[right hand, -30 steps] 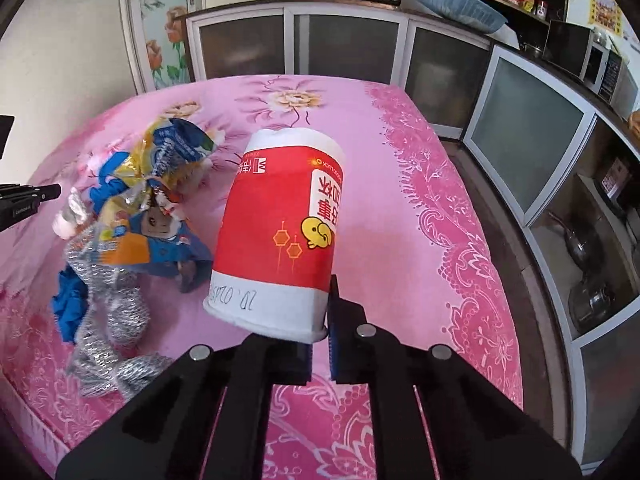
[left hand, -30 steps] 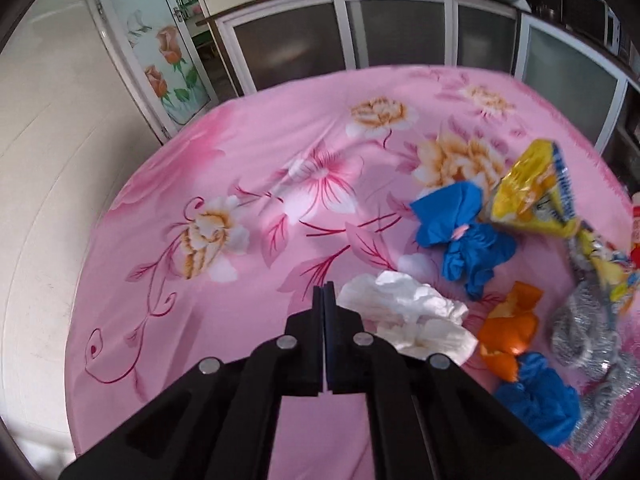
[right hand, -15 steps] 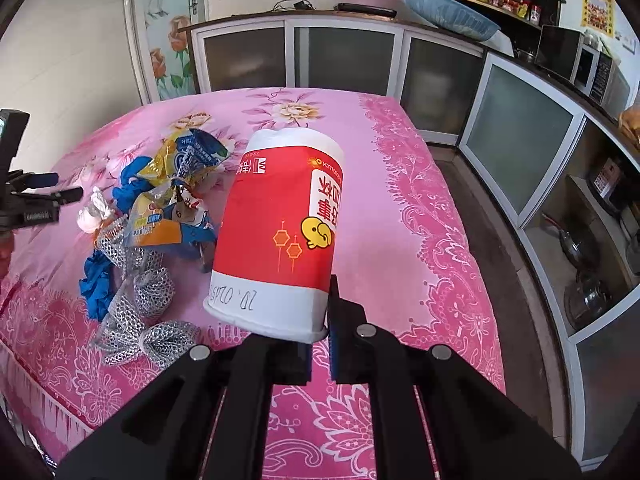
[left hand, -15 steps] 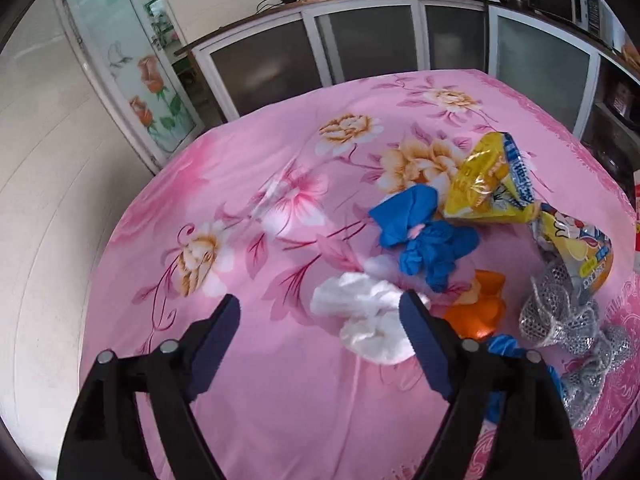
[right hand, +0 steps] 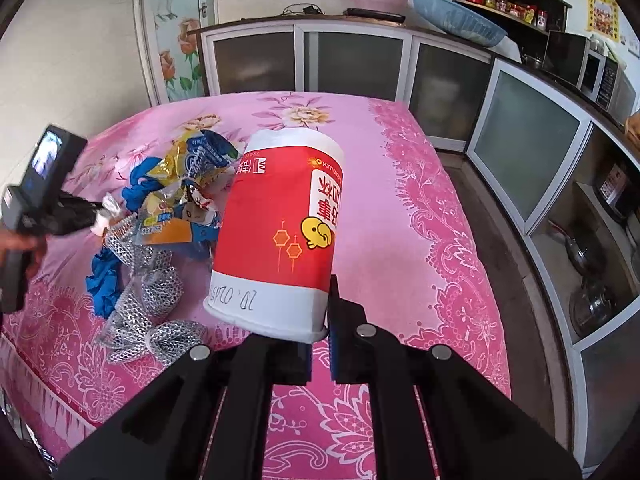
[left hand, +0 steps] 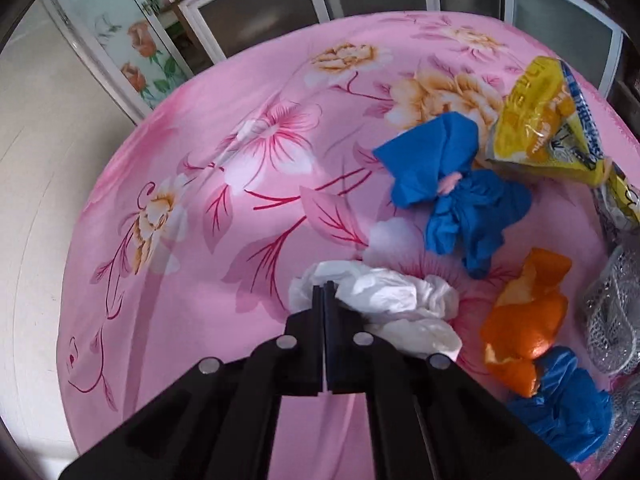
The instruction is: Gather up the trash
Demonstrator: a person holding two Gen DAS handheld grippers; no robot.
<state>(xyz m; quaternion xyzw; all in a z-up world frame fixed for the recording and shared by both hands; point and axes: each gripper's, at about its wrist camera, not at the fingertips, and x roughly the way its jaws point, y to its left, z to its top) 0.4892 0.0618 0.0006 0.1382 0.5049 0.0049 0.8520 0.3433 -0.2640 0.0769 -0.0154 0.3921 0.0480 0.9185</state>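
Nearest in the left wrist view, the left gripper (left hand: 324, 292) has its jaws pressed together, pinching an edge of the white tissue (left hand: 384, 308) that lies on the pink flowered cloth (left hand: 200, 160). The hold looks thin, only a fold of paper, so the tissue could tear or slip free on lifting. Right of it sit orange peel (left hand: 528, 320) and a blue glove (left hand: 464, 192), with a yellow wrapper (left hand: 544, 128) farther off. In the right wrist view, the right gripper (right hand: 320, 320) clamps the rim of a red and white paper cup (right hand: 280, 240), held tilted above the cloth; tipped this far, anything dropped in might roll out. The cup's mouth is hidden, and the silver mesh (right hand: 140, 300) is cut off at the left view's right edge
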